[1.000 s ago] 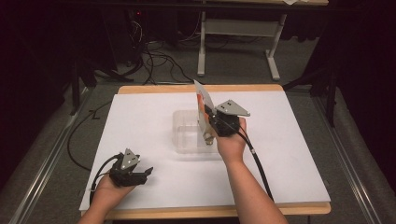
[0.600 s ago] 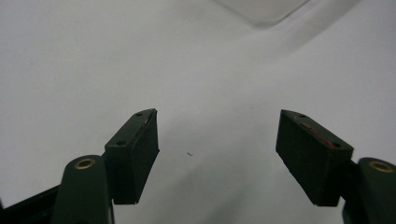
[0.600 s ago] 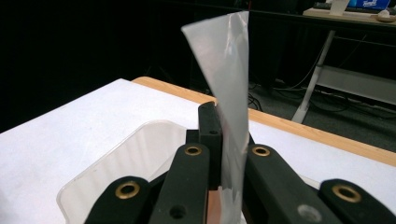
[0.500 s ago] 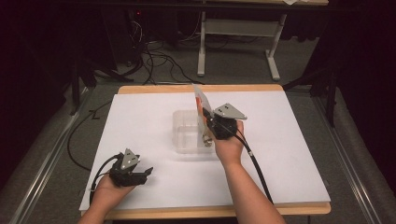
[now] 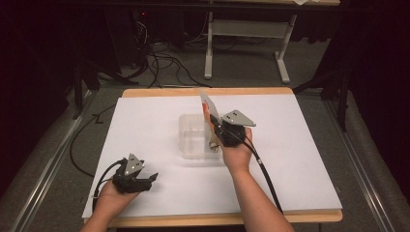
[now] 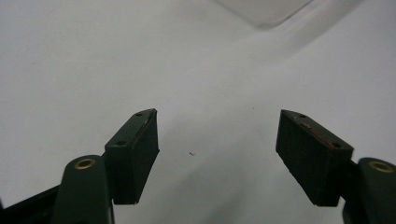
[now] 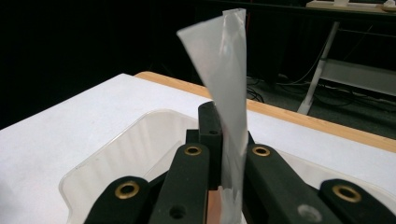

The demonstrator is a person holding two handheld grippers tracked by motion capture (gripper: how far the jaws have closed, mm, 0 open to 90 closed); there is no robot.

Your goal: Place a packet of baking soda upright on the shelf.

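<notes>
A thin silvery packet with an orange side stands on edge, and my right gripper is shut on it. In the right gripper view the packet rises tall between the jaws of my right gripper, above a clear plastic container. That container sits on the white table top, just left of the right hand. Near the front left corner my left gripper rests open on the table. Between the jaws of my left gripper there is bare white surface.
A corner of the clear container shows far ahead in the left gripper view. The table has a wooden edge at the back. Cables and a white desk frame lie on the floor behind it.
The right hand has shifted very slightly with the packet still gripped over the container. The left gripper has stayed put.
</notes>
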